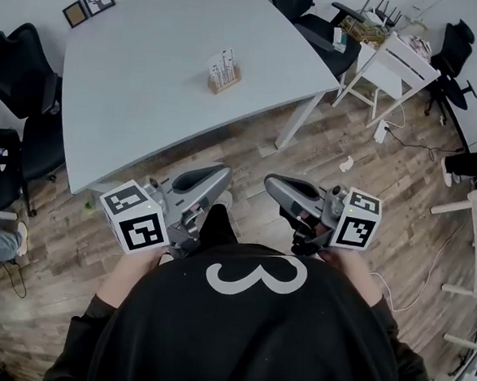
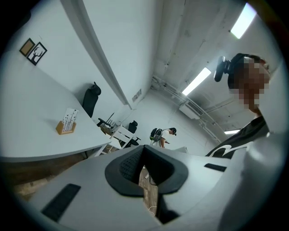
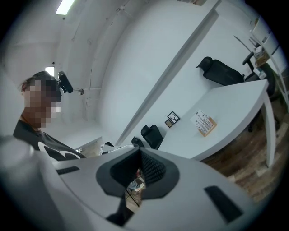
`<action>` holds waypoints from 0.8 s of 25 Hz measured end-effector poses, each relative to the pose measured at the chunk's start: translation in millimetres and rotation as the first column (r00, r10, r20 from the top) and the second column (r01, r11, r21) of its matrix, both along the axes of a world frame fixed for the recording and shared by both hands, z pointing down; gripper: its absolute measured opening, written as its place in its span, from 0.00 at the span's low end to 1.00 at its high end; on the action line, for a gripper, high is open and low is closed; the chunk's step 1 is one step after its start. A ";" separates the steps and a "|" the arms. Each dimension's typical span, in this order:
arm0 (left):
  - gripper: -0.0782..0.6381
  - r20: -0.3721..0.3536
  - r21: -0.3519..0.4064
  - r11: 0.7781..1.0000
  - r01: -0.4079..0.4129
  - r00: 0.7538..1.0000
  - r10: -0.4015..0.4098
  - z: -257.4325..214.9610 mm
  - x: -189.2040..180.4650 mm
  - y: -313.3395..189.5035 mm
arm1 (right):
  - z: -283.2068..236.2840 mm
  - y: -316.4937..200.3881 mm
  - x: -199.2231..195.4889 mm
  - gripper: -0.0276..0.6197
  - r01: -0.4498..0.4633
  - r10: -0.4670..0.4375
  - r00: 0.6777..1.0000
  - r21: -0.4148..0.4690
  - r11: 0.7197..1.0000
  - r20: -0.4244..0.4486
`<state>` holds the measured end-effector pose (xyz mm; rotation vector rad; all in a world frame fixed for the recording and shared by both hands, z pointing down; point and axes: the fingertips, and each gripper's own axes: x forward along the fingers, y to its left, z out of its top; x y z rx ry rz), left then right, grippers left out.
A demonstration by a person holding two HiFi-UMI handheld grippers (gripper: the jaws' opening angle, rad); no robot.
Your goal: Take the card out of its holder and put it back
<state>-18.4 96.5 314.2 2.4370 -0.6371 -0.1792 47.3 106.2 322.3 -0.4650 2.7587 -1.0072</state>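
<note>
A white printed card stands upright in a small wooden holder near the right side of the grey table. Both grippers are held low against the person's body, well short of the table. My left gripper and my right gripper point toward each other, jaws closed, with nothing between them. The left gripper view shows the left gripper with the card and holder far off. From the right gripper, the card also sits far away.
Two picture frames lie at the table's far left corner. Black office chairs stand left of the table and behind it. A white wooden stand is at the right. Cables cross the wood floor. A person stands far off.
</note>
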 end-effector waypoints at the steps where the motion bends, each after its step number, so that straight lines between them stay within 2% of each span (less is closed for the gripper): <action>1: 0.13 0.000 0.004 1.000 -0.001 1.000 0.001 -1.0 2.2 6.1 | -0.2 6.2 1.5 0.06 0.002 -0.002 1.000 0.004 1.000 0.000; 9: 0.13 0.021 0.024 1.000 -0.006 1.000 0.005 -10.0 1.6 8.1 | -18.2 8.1 -2.3 0.06 -0.015 0.015 1.000 0.063 0.998 0.003; 20: 0.13 0.069 0.048 0.999 0.010 0.998 -0.014 -14.8 3.4 14.2 | -24.3 15.2 -4.5 0.06 -0.005 0.005 1.000 0.095 0.995 -0.004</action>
